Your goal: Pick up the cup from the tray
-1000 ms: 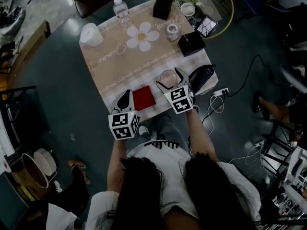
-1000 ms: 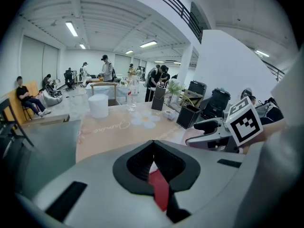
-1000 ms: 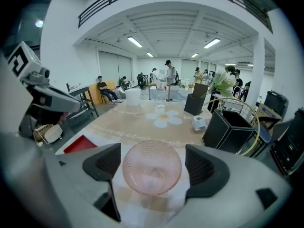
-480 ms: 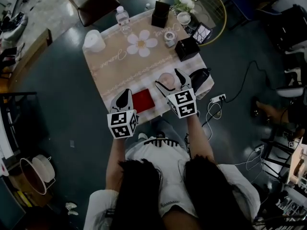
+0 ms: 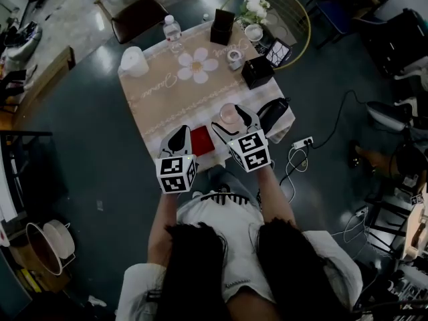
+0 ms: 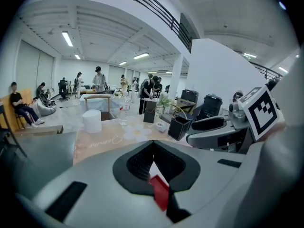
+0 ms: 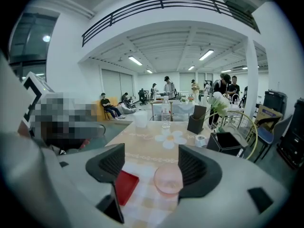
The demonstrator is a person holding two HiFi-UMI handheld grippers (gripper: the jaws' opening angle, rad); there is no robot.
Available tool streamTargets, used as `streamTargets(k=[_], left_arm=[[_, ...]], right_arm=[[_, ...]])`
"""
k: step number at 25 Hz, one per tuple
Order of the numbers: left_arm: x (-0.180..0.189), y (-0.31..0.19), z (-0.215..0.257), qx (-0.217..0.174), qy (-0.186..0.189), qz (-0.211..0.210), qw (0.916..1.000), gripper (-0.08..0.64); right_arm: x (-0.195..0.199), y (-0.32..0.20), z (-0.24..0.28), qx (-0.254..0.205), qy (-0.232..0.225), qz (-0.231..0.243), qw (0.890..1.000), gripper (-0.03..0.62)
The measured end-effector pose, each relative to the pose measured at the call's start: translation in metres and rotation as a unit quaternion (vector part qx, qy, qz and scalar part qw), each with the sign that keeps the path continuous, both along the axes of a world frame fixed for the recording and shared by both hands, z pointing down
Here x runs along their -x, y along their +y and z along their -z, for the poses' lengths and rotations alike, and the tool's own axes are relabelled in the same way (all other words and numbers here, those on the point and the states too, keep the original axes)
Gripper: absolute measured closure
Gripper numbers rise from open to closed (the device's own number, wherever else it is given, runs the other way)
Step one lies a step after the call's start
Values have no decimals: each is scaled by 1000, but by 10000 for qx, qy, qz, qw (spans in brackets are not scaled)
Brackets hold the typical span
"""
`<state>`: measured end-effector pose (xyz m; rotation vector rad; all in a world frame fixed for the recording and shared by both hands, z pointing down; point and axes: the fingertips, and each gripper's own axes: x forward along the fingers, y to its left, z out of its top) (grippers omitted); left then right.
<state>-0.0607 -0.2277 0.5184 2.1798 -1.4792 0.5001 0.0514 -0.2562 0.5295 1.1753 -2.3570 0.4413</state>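
A pink see-through cup (image 5: 229, 112) stands upright on the checked near part of the tablecloth, just right of a flat red tray (image 5: 200, 139). My right gripper (image 5: 231, 119) reaches around the cup. In the right gripper view the cup (image 7: 168, 178) sits between the jaws, nearer the right one. The jaws are closing, with gaps still showing on both sides. The red tray (image 7: 126, 186) lies at the lower left there. My left gripper (image 5: 180, 131) hovers at the tray's left edge, shut and holding nothing. Its tips (image 6: 153, 148) meet above the tray (image 6: 160, 191).
Further back on the table (image 5: 167, 105) are a white paper roll (image 5: 134, 61), a water bottle (image 5: 172, 27), two black boxes (image 5: 257, 72), a small white roll (image 5: 234, 56) and flowers (image 5: 257, 4). A black bag (image 5: 273, 112) hangs at the right edge. A power strip (image 5: 304, 142) lies on the floor.
The head view has drifted a little. My right gripper has stayed around the cup. My left gripper has kept its place by the red tray.
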Motion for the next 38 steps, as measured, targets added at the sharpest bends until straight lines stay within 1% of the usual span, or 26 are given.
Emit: streamTargets(k=[2,4,6,9,14,16,18,19,23,32,35,38], left_arm=[[-3,1,3,-44,29,-31,10000,553],[-6,1,6,-71,69,-40,9999,553],[-9,3,7,-90,105,-56,9999,554],[-14,7,8,-110,112,-119,9998,552],[-18,10,11,-171,118,-188,9996,552],[-18,10,14,-208,138,-177,9995,552],[-17,9,16,-244,150,-161,9995,554],[-16,9,17,-261,151,-153,9994,552],[-15,9,19,-289,173,-126,9994,552],[-15,8,23,-346,191,-160,9991,553],[-12,7,23,-362,185,-135,9991,553],[-5,6,24,-381,117,-96,9992,552]], right_arm=[[3,3,3,-57,39,19,10000,292],[5,6,6,-98,27,7,9999,336],[6,7,9,-151,34,-30,9999,398],[8,10,10,-140,29,-75,9999,475],[11,12,15,-229,13,-173,9996,555],[12,12,21,-259,-113,-263,9993,581],[13,12,26,-265,-263,-343,9987,583],[14,13,27,-275,-262,-345,9987,583],[15,15,25,-292,-80,-319,9990,584],[15,15,24,-266,54,-343,9990,584],[15,15,23,-246,50,-349,9991,586],[21,15,23,-200,-72,-331,9992,586]])
